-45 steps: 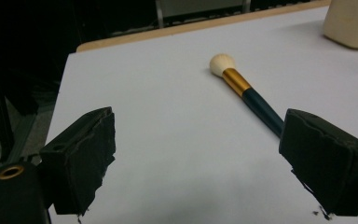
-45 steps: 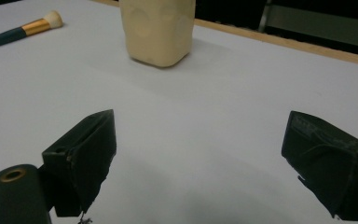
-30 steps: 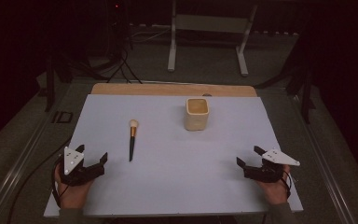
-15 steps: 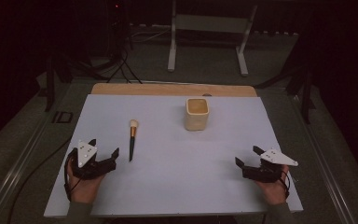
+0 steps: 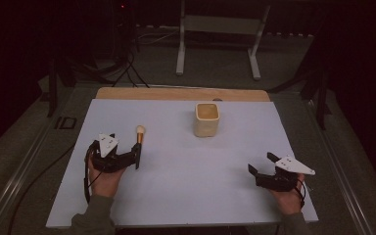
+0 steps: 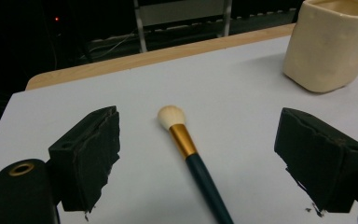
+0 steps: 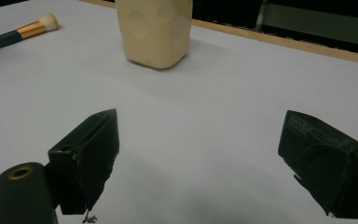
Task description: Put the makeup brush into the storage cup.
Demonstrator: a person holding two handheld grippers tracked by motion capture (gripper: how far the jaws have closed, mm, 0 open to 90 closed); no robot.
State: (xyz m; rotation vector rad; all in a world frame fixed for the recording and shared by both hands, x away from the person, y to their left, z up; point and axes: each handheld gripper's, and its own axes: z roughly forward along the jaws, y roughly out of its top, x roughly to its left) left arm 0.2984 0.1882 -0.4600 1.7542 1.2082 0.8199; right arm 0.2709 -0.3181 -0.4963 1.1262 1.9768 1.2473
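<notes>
On the white table, makeup brush lying flat between the wide-spread jaws of the left gripper, untouched, right gripper wide too, resting well apart, cream cup beyond.

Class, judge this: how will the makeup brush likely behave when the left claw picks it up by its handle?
The makeup brush looks slim and straight, so probably light and stiff. Its round handle may roll if nudged. The glossy surface could slip between the left claw, whose jaws stand open around it.
</notes>
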